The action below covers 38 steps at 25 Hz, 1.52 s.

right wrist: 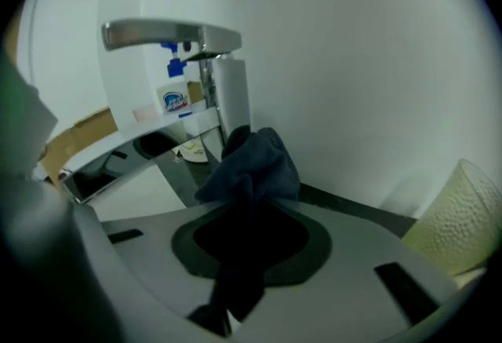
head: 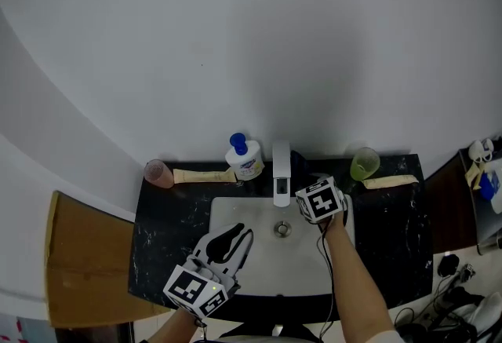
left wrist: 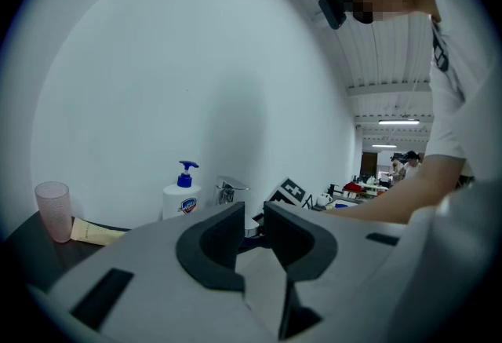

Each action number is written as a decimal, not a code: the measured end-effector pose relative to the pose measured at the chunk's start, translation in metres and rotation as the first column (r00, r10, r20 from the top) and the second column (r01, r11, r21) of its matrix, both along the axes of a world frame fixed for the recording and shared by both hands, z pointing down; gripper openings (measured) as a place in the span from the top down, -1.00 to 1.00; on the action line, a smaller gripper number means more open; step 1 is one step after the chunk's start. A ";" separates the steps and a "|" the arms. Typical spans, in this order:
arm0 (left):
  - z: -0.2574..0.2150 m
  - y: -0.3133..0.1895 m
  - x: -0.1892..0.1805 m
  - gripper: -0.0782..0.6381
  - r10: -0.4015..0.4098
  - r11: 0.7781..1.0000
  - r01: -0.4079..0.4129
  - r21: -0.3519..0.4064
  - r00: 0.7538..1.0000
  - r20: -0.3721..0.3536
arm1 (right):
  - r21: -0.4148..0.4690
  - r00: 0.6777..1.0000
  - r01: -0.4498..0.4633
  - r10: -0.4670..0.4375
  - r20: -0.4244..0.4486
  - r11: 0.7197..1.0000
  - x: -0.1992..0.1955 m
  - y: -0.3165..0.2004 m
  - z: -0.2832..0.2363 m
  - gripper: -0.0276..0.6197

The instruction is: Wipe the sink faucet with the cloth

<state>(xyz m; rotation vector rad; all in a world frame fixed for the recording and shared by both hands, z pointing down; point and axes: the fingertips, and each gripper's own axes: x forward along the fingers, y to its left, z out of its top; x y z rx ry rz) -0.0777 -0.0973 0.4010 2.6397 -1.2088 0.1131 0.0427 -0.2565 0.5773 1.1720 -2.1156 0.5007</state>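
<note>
The chrome faucet (head: 281,176) stands at the back of the white sink (head: 235,216). In the right gripper view its body (right wrist: 226,94) and flat lever (right wrist: 169,35) are close ahead. My right gripper (right wrist: 251,200) is shut on a dark blue cloth (right wrist: 255,161), which bunches out past the jaws and sits against the lower part of the faucet. In the head view that gripper's marker cube (head: 320,200) is just right of the faucet and hides the jaws. My left gripper (head: 229,242) hovers over the basin's front left, with a narrow empty gap between its jaws (left wrist: 253,220).
A blue-capped soap bottle (head: 245,158) stands left of the faucet, with a pink cup (head: 158,173) farther left. A green cup (head: 365,163) stands on the dark counter (head: 165,231) at the right, close to my right gripper. The drain (head: 282,229) is mid-basin.
</note>
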 end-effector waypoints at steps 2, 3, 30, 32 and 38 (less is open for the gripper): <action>0.000 0.001 -0.003 0.56 -0.008 1.000 0.008 0.000 1.000 0.004 | 0.003 0.998 0.060 -0.059 -0.013 0.998 -0.012 -0.003 0.004 0.70; 0.000 0.001 -0.004 0.56 -0.012 1.000 0.012 -0.001 1.000 0.006 | 0.010 0.997 0.068 -0.069 0.020 0.998 -0.014 -0.004 0.003 0.70; -0.001 0.000 -0.002 0.56 -0.006 1.000 0.006 -0.006 1.000 0.007 | 0.265 0.884 0.022 -0.142 0.445 0.964 -0.009 -0.009 -0.096 0.70; -0.001 -0.001 -0.001 0.57 -0.004 1.000 0.004 -0.006 1.000 0.007 | 0.345 0.859 0.025 -0.197 0.473 0.938 -0.011 -0.006 -0.137 0.70; -0.003 0.002 0.000 0.56 -0.005 1.000 0.005 0.000 1.000 0.003 | 0.280 0.926 0.011 -0.115 0.358 0.960 0.006 -0.012 -0.102 0.70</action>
